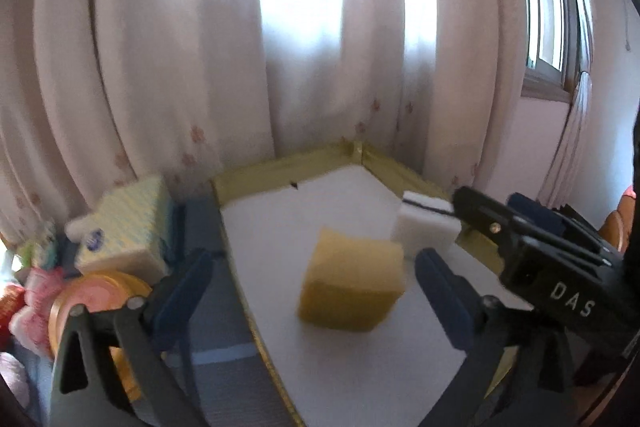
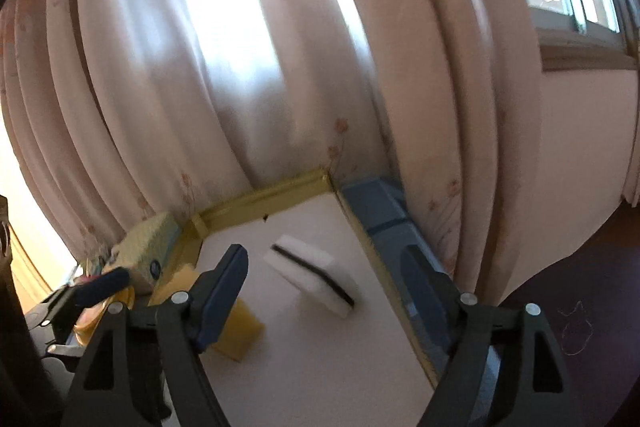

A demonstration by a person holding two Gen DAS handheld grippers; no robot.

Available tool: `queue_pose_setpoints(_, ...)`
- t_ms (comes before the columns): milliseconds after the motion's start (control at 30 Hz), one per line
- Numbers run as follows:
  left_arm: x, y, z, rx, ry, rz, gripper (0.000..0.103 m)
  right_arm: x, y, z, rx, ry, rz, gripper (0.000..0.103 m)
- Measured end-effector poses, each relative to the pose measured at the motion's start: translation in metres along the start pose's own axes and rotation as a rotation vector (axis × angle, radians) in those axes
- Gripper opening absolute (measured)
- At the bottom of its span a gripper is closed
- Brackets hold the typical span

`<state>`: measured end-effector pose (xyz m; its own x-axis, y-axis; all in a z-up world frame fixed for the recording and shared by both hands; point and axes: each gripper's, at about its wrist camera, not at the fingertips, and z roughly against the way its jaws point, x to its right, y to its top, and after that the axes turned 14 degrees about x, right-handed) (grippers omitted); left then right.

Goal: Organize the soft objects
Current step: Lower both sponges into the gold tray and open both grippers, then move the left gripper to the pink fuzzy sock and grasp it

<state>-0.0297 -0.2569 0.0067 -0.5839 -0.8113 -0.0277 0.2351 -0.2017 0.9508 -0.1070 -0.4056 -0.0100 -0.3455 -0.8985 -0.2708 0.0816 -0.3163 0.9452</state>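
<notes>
- Left wrist view: blue-padded left tongs (image 1: 308,291) nearest the lens, spread wide, pressing on nothing. Yellow sponge (image 1: 352,287) sits on the white tray floor between and just ahead of the two pads, clear of both.
- Same view: white sponge (image 1: 424,225) with a dark stripe stands farther back by the tray's gold rim (image 1: 280,169). The right tongs reach in from the right edge; their tip is close beside it, contact unclear.
- Tissue box (image 1: 128,227) and a pile of pink and orange clutter lie outside the tray on the left.
- Right wrist view: right tongs (image 2: 324,291) parted, nothing gripped. White sponge lies tilted straight ahead in the gap, its long axis running from upper left to lower right across the gap. Yellow sponge is partly hidden behind the left pad.
- Judgement: each hand faces its own sponge; left is nearer the yellow, right nearer the white. Closing on the white one would want the wrist rolled to meet its flat faces.
</notes>
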Motion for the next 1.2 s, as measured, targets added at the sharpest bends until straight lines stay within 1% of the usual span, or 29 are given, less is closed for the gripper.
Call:
queue_pose_setpoints(67,-0.002,0.004,0.008,0.024,0.013,-0.015,0.103,0.001,0.002,0.012,0.054,-0.023,-0.018,0.081)
queue_pose_setpoints(200,-0.015,0.002,0.022,0.041,0.078,-0.028,0.103,-0.001,-0.002,0.032,0.129,-0.06,-0.043,0.081)
queue_pose_setpoints(267,-0.026,0.0,0.027,0.042,0.106,-0.019,0.103,-0.005,-0.005,0.039,0.155,-0.067,-0.055,0.082)
queue_pose_setpoints(433,-0.062,-0.009,0.041,0.04,0.186,0.03,0.103,-0.029,-0.009,0.05,0.229,-0.08,-0.054,0.083)
queue_pose_setpoints(600,-0.092,-0.018,0.054,0.042,0.257,0.047,0.103,-0.057,-0.017,0.051,0.258,-0.057,-0.023,0.084)
queue_pose_setpoints(800,-0.116,-0.03,0.07,0.059,0.328,0.014,0.103,-0.08,-0.022,0.055,0.274,-0.034,-0.013,0.084)
queue_pose_setpoints(900,-0.128,-0.034,0.075,0.059,0.348,0.023,0.103,-0.088,-0.025,0.056,0.288,-0.03,-0.001,0.084)
queue_pose_setpoints(1000,-0.139,-0.037,0.081,0.062,0.365,0.031,0.103,-0.096,-0.026,0.056,0.283,-0.017,-0.002,0.084)
queue_pose_setpoints(1200,-0.159,-0.042,0.09,0.071,0.399,0.052,0.102,-0.117,-0.029,0.061,0.312,0.0,0.024,0.084)
